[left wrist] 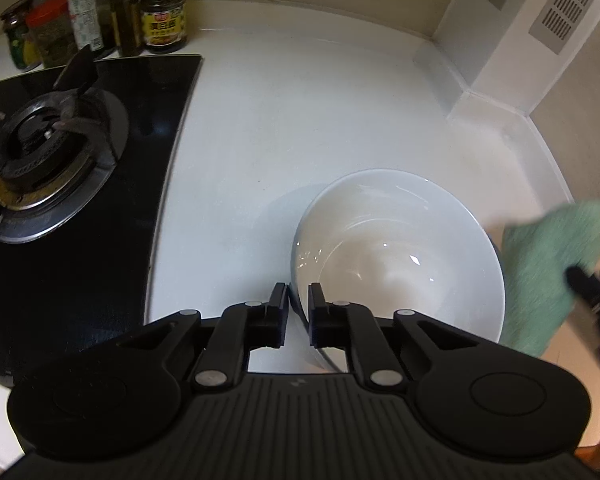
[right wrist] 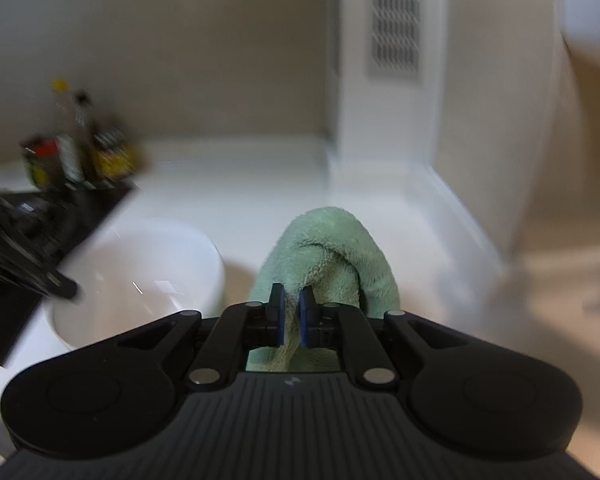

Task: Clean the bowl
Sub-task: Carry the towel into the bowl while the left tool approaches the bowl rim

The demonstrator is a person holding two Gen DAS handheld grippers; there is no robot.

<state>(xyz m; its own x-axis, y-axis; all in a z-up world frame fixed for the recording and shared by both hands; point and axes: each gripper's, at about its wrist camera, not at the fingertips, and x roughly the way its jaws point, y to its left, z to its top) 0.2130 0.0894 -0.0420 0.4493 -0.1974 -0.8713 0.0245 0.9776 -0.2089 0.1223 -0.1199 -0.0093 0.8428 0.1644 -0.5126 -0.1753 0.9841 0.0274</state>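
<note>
White surface [left wrist: 300,120] spreads wide and bare toward the back wall, hemmed by the black stove [left wrist: 80,160] on the left and a vented column [left wrist: 520,40] at right. Jars [left wrist: 164,16] crowd the far left corner. Near the front sits the bowl [left wrist: 400,240], glossy white. Left gripper [left wrist: 298,300] pinches its near rim. Right gripper [right wrist: 292,306] clamps a green cloth [right wrist: 328,248] just beside the bowl.

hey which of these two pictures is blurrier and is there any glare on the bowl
The right wrist view is blurrier: the jars and stove smear with motion. The left wrist view is sharper, though the green cloth at its edge blurs. Small bright glints sit on the bowl inside, and fisheye distortion bends the counter edges.
</note>
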